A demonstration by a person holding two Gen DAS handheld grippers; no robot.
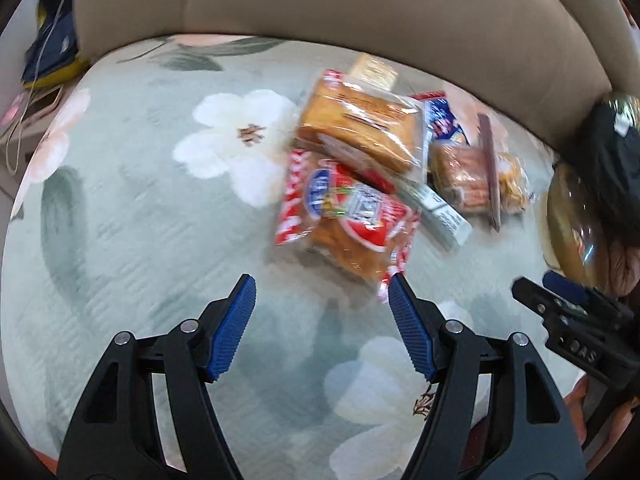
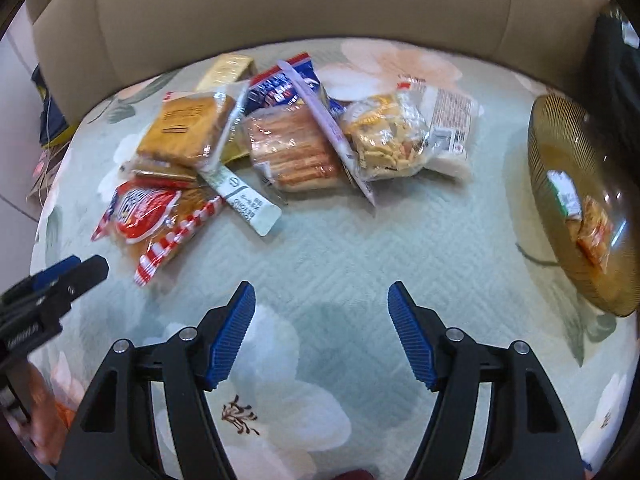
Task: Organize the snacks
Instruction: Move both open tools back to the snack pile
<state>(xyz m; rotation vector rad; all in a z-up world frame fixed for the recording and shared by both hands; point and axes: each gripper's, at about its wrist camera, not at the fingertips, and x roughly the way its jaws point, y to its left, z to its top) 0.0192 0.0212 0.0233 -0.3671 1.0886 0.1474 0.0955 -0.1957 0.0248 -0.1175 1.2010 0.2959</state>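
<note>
Hovering over a floral cushion [image 2: 340,248] are both grippers, each with jaws spread wide and nothing between them. The left gripper [image 1: 322,300] sits right at the corner of a red-and-white snack pack [image 1: 344,220] — its right jaw tip looks to be touching the wrapper edge, though blur makes that hard to call. The right gripper [image 2: 321,308] hangs over bare fabric, well apart from the snack pile [image 2: 280,136] heaped toward the beige backrest [image 2: 304,4]. Off to the right, an amber glass plate [image 2: 560,140] holds a couple of small packets [image 2: 592,228] — details too smeared to read.
</note>
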